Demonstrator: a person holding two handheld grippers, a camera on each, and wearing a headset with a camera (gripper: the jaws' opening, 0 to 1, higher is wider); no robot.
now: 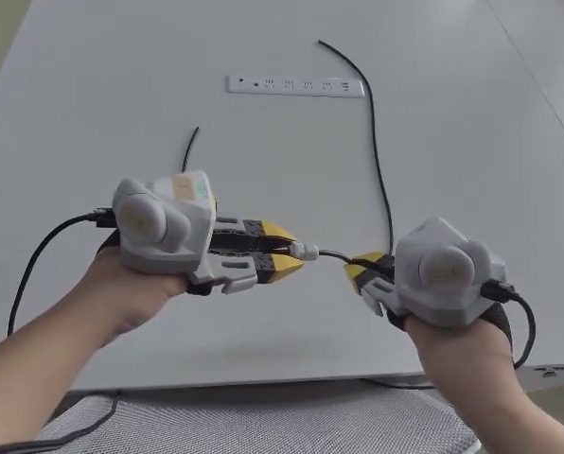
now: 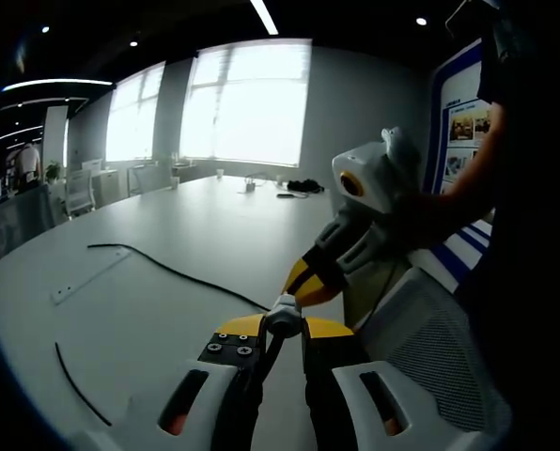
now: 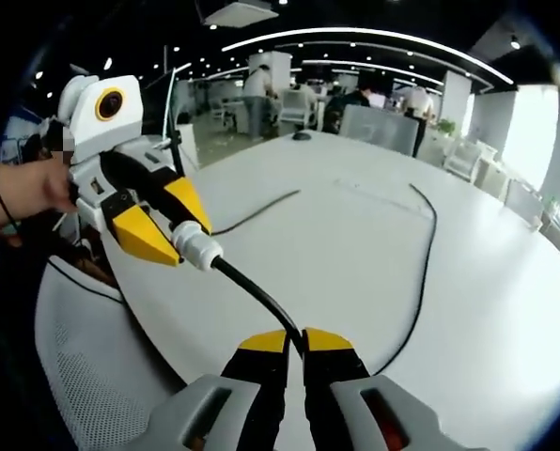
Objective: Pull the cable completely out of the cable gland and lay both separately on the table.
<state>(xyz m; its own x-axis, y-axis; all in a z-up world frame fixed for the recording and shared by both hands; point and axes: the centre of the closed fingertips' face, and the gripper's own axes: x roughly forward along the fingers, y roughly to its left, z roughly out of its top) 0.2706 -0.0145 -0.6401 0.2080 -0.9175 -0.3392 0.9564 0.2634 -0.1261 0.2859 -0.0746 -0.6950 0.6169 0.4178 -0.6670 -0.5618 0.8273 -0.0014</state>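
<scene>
White tabletop (image 1: 121,95), matte, large, rounded edge on near side. Grey mesh chair (image 1: 263,421) sits at near edge. Room is an open-plan office: tall windows (image 2: 247,103) on far wall, ceiling strip lights (image 3: 355,38) in curved rows, desk chairs (image 3: 383,127) and standing people in bkgd.

Writing/labels:
- White power strip (image 1: 295,86), far centre of table; any markings too small to read.
- Blue/white poster (image 2: 458,113) on the wall, with photos and text; not legible.
- Tan sticker (image 1: 189,187) on top of left unit housing; not legible.

Grippers, both held just above near edge:
- Left gripper (image 1: 284,251): yellow tips clamped on cable gland (image 1: 305,252), a pale grey/white fitting that projects right, past the tips.
- Right gripper (image 1: 358,266): yellow tips pinched on black cable (image 1: 334,255), just right of the gland.

Task item posn: the cable is seated in the gland, so the 2 parts are not separated. A short span of cable bridges the 2 grippers, off the surface. The rest of the cable lies on the table and runs far, past the right end of the strip. Short black lead (image 1: 189,147) lies apart, left of centre.
</scene>
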